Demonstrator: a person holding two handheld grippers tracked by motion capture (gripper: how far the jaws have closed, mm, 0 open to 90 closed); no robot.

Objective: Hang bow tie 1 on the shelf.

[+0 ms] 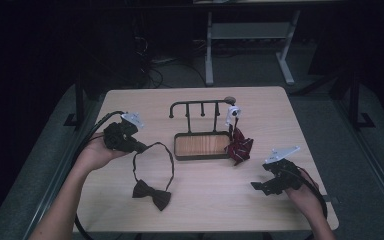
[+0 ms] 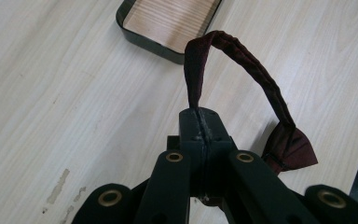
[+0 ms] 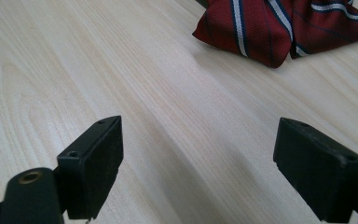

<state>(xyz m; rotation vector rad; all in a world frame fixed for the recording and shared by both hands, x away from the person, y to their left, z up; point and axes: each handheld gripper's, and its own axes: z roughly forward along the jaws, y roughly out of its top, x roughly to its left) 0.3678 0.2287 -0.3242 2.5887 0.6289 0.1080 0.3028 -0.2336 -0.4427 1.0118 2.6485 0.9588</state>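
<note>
A dark maroon bow tie [image 1: 152, 194] lies on the table's near left, its neck strap [image 1: 155, 155] looping up to my left gripper [image 1: 141, 147]. That gripper [image 2: 204, 122] is shut on the strap [image 2: 256, 74], and the bow [image 2: 291, 148] hangs off to the right. A red striped bow tie [image 1: 239, 148] hangs from the right end of a black hook rack [image 1: 200, 107] and rests beside the rack's wooden tray [image 1: 177, 150]. My right gripper [image 1: 258, 185] stands open low over the table at the right. Its jaws are wide apart with bare wood between them, the striped tie [image 3: 279, 28] ahead.
The rack's tray [image 2: 135, 39] sits at mid table, with several bare hooks above it. The wooden table [image 1: 205, 210] ends close behind both hands. A white desk frame [image 1: 210, 45] stands on the floor beyond the far edge.
</note>
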